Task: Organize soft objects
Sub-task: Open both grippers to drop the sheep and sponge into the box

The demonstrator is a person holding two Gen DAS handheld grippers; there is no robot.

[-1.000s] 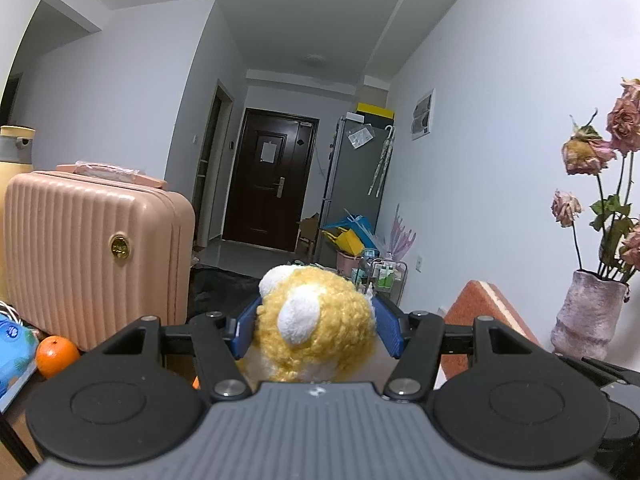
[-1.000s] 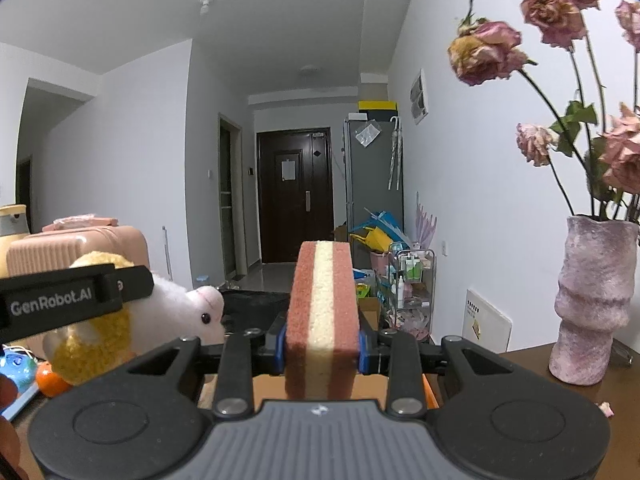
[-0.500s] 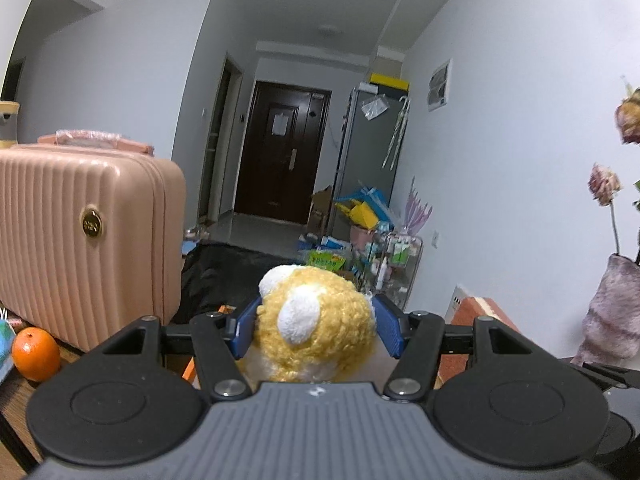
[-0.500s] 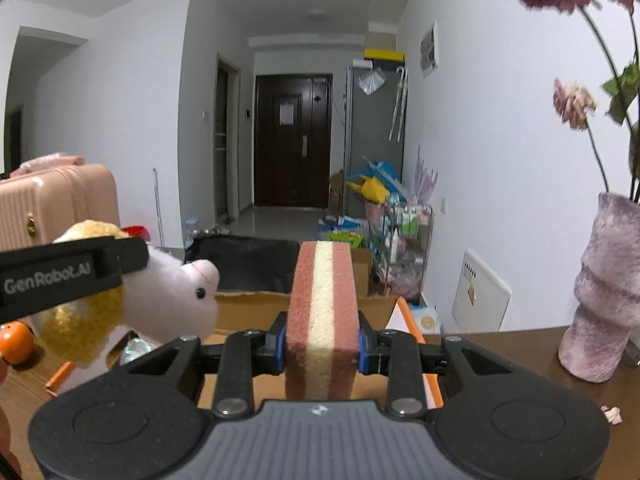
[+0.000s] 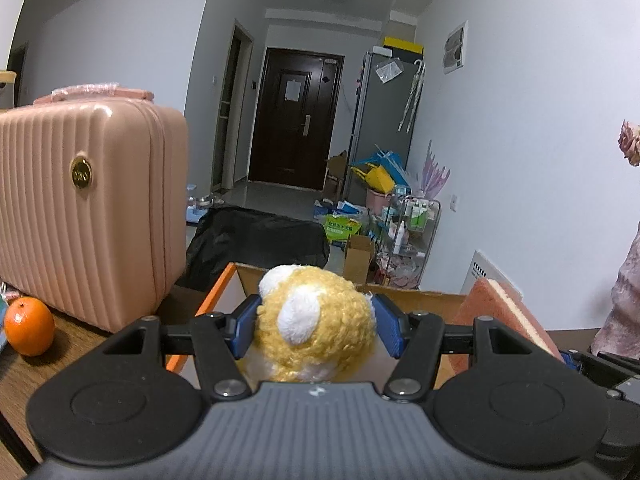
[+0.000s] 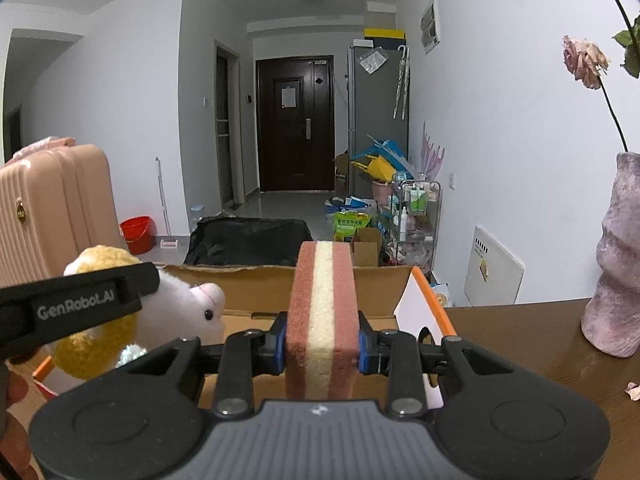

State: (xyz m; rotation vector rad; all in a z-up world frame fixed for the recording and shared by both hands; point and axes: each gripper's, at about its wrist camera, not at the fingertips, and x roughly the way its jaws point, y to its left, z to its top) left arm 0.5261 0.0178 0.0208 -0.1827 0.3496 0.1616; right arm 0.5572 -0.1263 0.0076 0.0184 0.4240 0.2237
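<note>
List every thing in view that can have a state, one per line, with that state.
left gripper: shut on the plush sheep
right gripper: shut on the sponge
plush sheep: held in the air, face toward the cardboard box
sponge: held on edge, upright
cardboard box: open, flaps up
pink suitcase: closed, upright
entrance door: closed
orange: whole, resting on the table

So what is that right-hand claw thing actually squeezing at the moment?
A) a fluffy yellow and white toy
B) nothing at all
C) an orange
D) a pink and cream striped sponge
D: in the right wrist view the right gripper has its blue pads pressed against both sides of the sponge, which stands upright between them above the cardboard box.
</note>
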